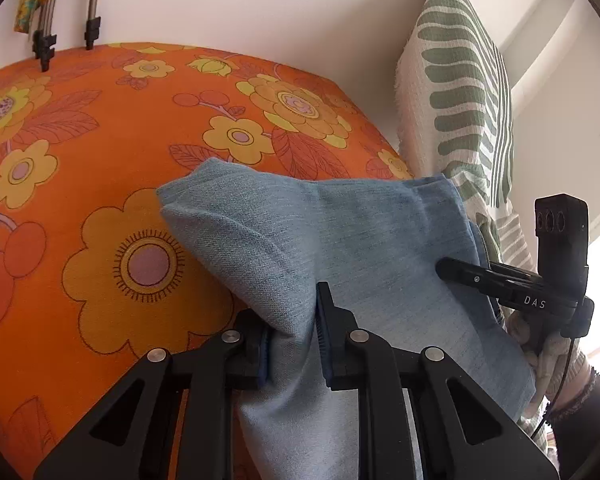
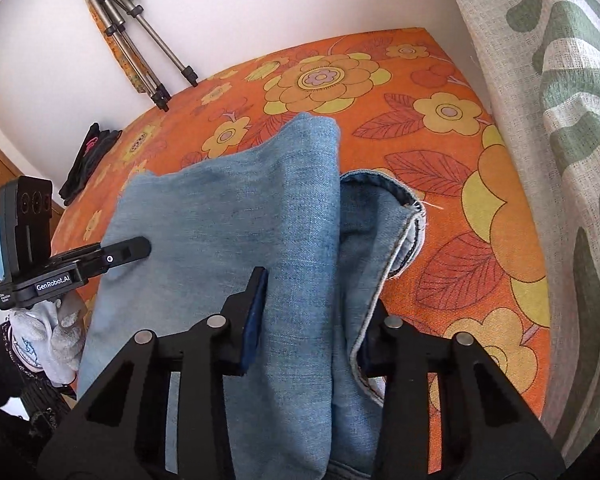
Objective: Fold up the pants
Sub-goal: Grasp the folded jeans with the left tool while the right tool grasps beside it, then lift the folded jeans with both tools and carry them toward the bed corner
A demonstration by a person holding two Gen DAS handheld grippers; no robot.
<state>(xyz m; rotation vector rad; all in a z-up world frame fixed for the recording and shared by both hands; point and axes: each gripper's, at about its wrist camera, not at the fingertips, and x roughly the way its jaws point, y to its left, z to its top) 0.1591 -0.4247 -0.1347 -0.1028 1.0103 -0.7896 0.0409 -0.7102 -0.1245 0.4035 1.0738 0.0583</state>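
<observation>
Pants (image 1: 340,240) in left hand-held gripper (image 1: 292,344)

surface: bed, orange floral cover (image 2: 440,128) | on it: blue jeans (image 2: 240,208), dark garment (image 2: 88,160)

orange bedspread (image 1: 100,152) open, curtain (image 2: 540,160) beside

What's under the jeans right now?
The jeans lie on the orange floral bedspread, which shows all around them. A hemmed denim layer peeks out beneath the top fold. Anything else under them is covered.
</observation>
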